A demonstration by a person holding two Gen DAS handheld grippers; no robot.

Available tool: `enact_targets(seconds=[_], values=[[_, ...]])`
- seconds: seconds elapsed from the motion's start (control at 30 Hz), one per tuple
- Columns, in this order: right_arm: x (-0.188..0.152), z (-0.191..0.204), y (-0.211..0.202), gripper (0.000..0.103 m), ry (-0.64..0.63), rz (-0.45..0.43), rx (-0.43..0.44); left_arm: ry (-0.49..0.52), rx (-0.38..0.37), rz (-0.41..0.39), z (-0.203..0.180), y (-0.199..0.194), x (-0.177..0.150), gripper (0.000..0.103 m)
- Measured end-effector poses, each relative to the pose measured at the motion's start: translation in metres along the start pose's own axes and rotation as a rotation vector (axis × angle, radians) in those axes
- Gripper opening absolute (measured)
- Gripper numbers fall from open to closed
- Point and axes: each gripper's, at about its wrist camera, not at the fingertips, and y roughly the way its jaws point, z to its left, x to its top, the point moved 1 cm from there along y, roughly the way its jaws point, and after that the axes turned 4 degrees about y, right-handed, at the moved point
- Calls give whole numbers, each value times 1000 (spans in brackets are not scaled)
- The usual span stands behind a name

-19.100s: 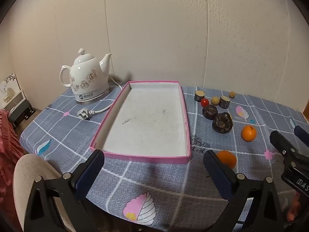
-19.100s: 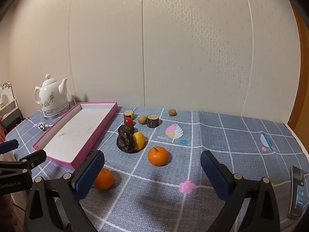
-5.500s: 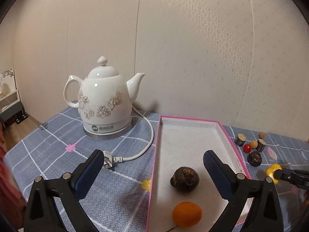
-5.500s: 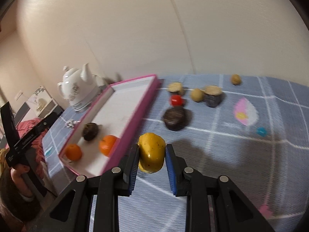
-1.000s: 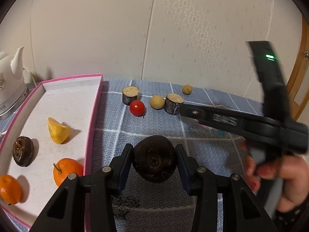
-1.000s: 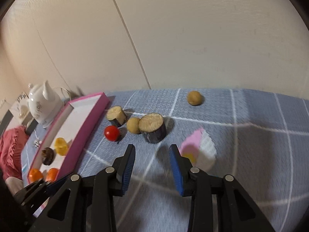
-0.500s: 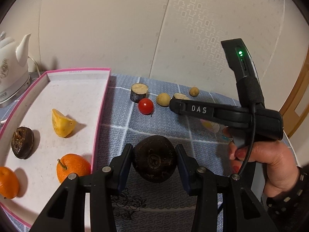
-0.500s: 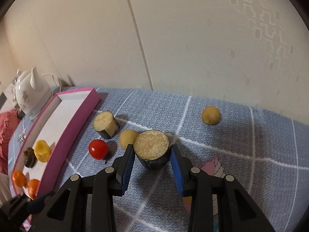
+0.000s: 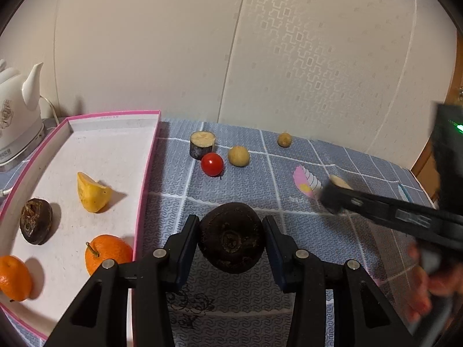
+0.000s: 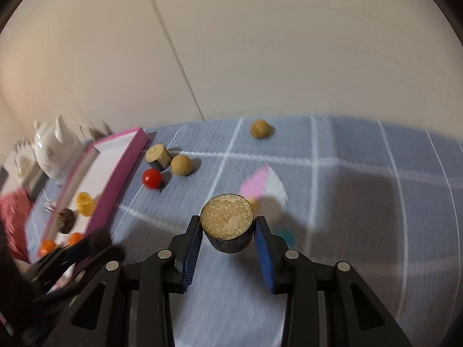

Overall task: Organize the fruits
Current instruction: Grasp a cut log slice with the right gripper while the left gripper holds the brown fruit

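Nearest in the left wrist view, the left gripper (image 9: pixel 231 238) grasps a dark round fruit (image 9: pixel 231 237) between its pads, above the blue checked cloth (image 9: pixel 246 295) just right of the pink tray's (image 9: pixel 146 173) wall. In the right wrist view, the right gripper (image 10: pixel 227 228) is clamped on a cut stub (image 10: pixel 227 221), dark-skinned with its pale flat face up, lifted off the cloth; that view is blurred.

In the tray, near to far: two oranges (image 9: pixel 108 253), a dark wrinkled fruit (image 9: pixel 36 221), then a yellow wedge (image 9: pixel 92 192).

Right of the tray, farther off on the cloth, lie a red tomato (image 9: pixel 212 164), a tan ball (image 9: pixel 238 156) just beside it, and a second cut stub (image 9: pixel 202 145) behind them. A smaller tan ball (image 9: pixel 284 139) sits apart, far right.

A white kettle (image 9: pixel 17 121) stands beyond the tray's left side, by the wall.
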Motion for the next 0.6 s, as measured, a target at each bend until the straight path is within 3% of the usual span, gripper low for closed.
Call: enact_targets(seconds=[0.1,0.43,0.6], values=[[-12,-3,-14,37,45,-36,18,14,11,-2,-3,-1,1,45],[-25,-6,-7,37,47,-31,7,96,23,-66,-18,-14,0,45],[-29,-6,-3,37,43,-19,13,62,-2,-70,-10,-20,-1,45]])
